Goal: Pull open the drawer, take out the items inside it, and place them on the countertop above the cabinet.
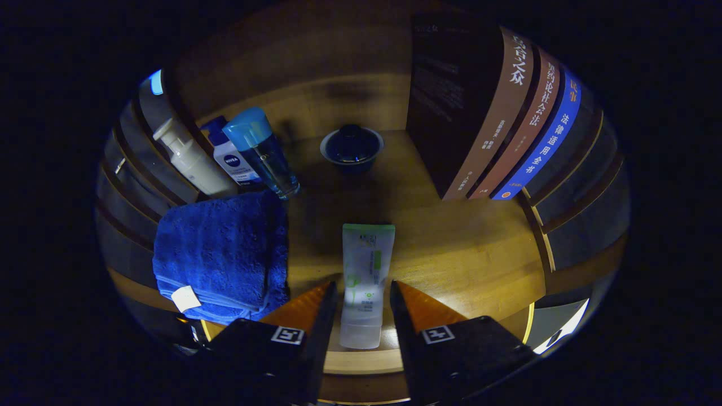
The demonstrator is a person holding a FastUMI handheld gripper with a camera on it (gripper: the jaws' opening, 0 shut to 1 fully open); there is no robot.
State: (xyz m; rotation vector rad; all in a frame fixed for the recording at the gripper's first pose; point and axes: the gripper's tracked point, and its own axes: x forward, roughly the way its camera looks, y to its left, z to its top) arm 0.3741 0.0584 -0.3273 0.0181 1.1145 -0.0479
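A pale, translucent tube with a green end [366, 265] lies flat on the wooden countertop [462, 259], its cap end towards me. My gripper [364, 283] is low over the counter's front edge. Its two fingers flank the lower half of the tube, one on each side. A thin strip of wood shows between the left finger and the tube, so the fingers stand open around it and do not press on it.
A folded blue towel [220, 254] lies left of the tube. Behind it stand a white pump bottle [192, 160], a white bottle with a blue cap [231, 158] and a clear blue-capped bottle [262, 152]. A dark bowl [352, 148] sits at the back. Upright books [507, 124] stand on the right.
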